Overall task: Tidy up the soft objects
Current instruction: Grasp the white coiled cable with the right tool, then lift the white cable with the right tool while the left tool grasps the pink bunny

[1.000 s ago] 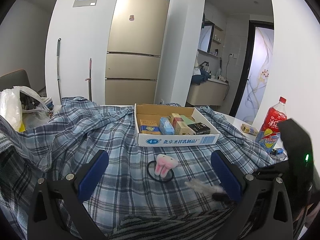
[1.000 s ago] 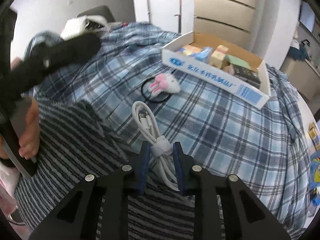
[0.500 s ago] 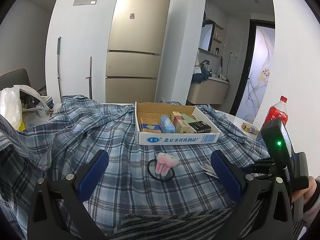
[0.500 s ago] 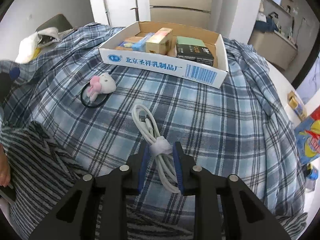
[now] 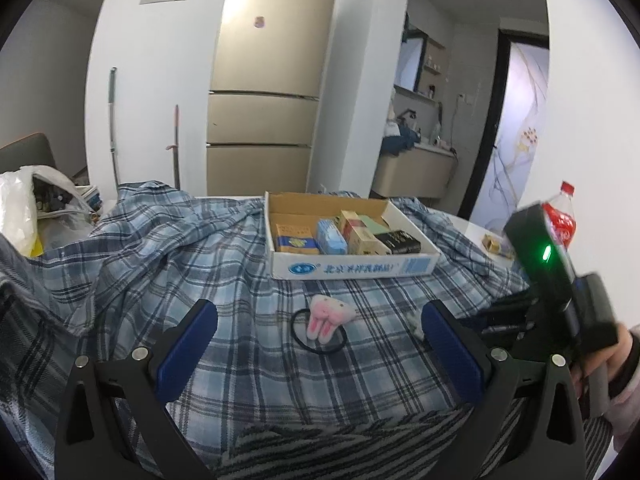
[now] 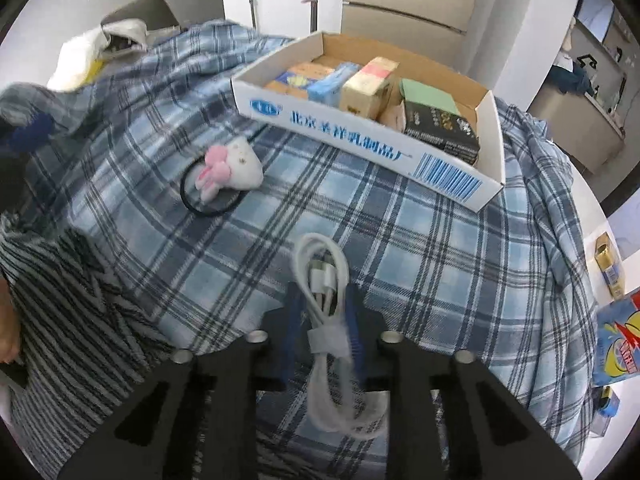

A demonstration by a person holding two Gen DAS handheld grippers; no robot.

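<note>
The right gripper [image 6: 322,312] pinches a bundled white cable [image 6: 328,320] between its blue pads, gripping it just above the white strap that ties the loops together; the loose end of the bundle hangs down past the fingers. It hovers over a blue plaid cloth [image 6: 400,240] spread across the table, with a striped cloth [image 6: 80,320] lying at the near edge. Ahead of the cable sits a shallow cardboard box [image 6: 360,144] holding several small packets and cartons. Near the box, well apart from the cable, a plush bunny hair tie [image 6: 228,172] rests on the plaid, its black elastic loop flat beneath it. The left gripper [image 5: 320,344] has its fingers spread wide with nothing between them, pointing toward the hair tie and the box [image 5: 352,268]. At the right edge a red bottle [image 5: 560,220] stands beyond the cloth.
</note>
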